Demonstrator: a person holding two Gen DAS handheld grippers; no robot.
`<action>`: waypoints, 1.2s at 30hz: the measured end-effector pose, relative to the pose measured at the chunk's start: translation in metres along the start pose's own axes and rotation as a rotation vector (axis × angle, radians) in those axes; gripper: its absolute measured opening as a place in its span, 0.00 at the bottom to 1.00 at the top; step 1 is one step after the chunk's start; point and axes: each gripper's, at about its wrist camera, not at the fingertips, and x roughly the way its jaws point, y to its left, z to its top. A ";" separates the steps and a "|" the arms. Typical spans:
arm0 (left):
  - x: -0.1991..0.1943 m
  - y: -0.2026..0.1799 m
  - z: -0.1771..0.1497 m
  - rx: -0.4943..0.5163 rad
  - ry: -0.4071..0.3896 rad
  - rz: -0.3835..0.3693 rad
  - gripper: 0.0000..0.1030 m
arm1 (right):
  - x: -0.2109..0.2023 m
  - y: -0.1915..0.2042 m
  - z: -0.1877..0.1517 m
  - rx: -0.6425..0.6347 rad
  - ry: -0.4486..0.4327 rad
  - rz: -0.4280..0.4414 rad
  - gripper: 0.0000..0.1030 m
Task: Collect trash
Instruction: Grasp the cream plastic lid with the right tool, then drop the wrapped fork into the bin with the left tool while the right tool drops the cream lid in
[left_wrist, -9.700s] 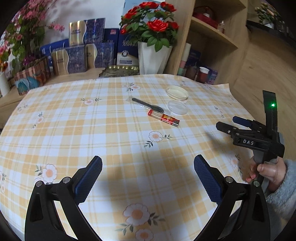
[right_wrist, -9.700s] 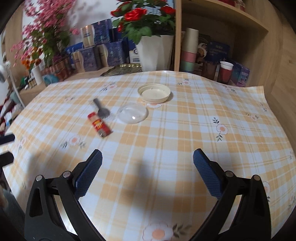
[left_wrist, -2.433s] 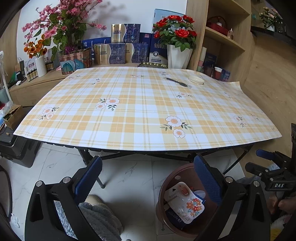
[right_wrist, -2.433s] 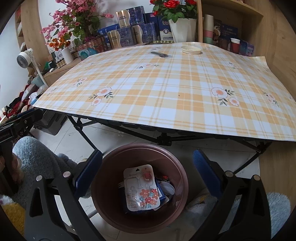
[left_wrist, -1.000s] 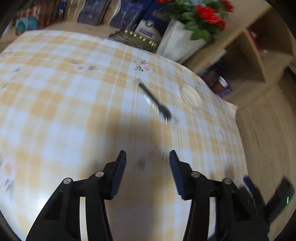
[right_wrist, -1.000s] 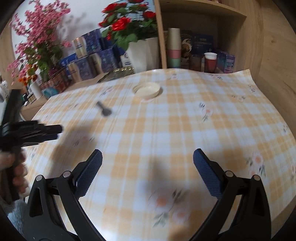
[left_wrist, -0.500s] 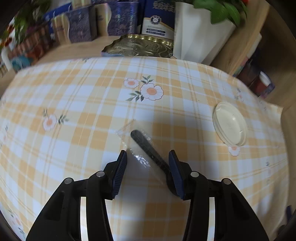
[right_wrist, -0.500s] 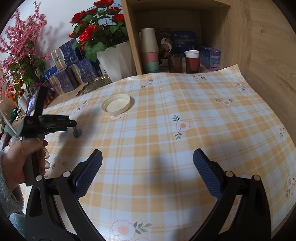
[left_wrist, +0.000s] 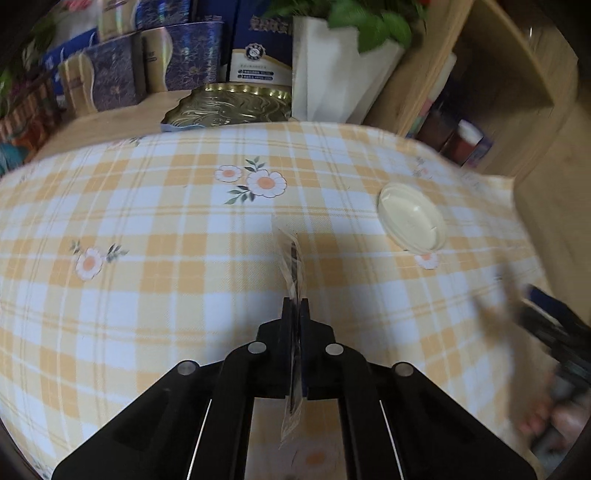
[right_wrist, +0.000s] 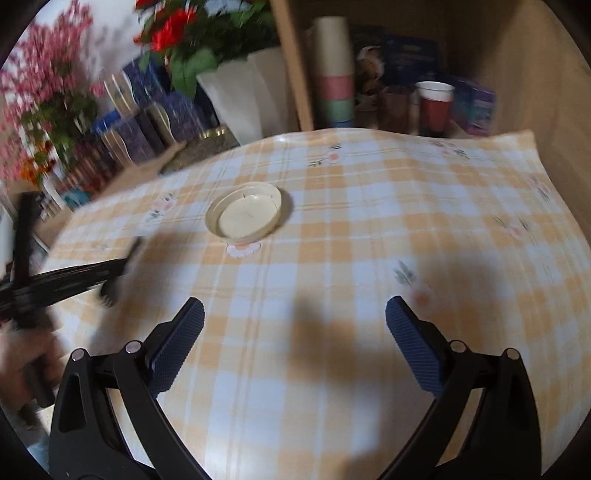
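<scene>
A black plastic utensil in a clear wrapper (left_wrist: 293, 258) sticks out forward over the checked tablecloth (left_wrist: 147, 277), with my left gripper (left_wrist: 295, 306) shut on its near end. A cream round lid (left_wrist: 412, 218) lies to its right, open side up. In the right wrist view the same lid (right_wrist: 243, 214) sits ahead of my right gripper (right_wrist: 295, 328), which hangs open above the cloth with nothing between its pads. The left gripper (right_wrist: 110, 277) shows there as a dark blur at the left, held by a hand.
Behind the table stand a white vase (left_wrist: 332, 74) of red flowers, a gold tray (left_wrist: 229, 107) and dark blue boxes (left_wrist: 110, 74). A wooden shelf unit at the right holds stacked cups (right_wrist: 332, 74) and a red cup (right_wrist: 434, 107). The cloth's far right corner (right_wrist: 528, 136) ends against it.
My left gripper's jaws, half open around the wrapped utensil half a second ago, have shut on it. My right gripper has moved forward toward the cream lid and the shelf.
</scene>
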 end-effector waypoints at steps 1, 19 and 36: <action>-0.008 0.005 -0.002 -0.011 -0.012 -0.016 0.03 | 0.010 0.007 0.006 -0.019 0.018 -0.010 0.94; -0.121 0.094 -0.076 -0.283 -0.139 -0.159 0.03 | 0.117 0.068 0.074 0.067 0.179 -0.148 0.93; -0.192 0.067 -0.151 -0.211 -0.136 -0.219 0.03 | -0.075 0.078 -0.040 0.097 -0.058 0.145 0.83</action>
